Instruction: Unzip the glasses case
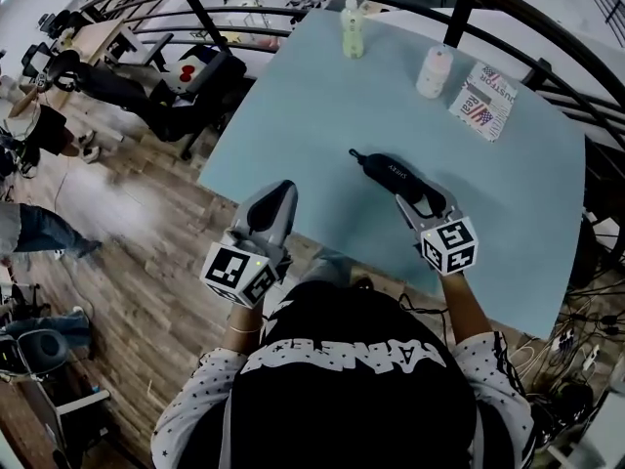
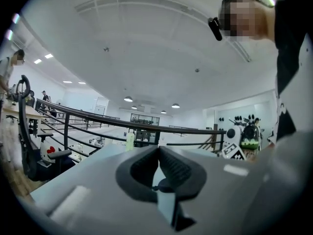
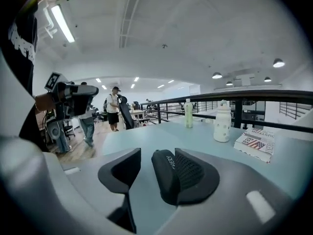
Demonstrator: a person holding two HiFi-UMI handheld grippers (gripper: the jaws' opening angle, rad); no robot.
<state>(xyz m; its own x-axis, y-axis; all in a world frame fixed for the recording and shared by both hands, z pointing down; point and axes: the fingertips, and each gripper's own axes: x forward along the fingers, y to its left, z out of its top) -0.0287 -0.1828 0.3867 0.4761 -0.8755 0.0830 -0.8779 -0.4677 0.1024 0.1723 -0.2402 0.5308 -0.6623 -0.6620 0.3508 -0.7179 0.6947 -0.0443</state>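
The right gripper point(image 1: 422, 201) hides the near end of the glasses case point(image 1: 386, 169)

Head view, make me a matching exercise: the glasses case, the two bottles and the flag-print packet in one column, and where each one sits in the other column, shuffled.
1 glasses case
2 green bottle
3 white bottle
4 flag-print packet

A farthest right in the picture
B nearest the person
C farthest from the person
D between the other bottle and the packet

Pairs: 1-B, 2-C, 3-D, 4-A
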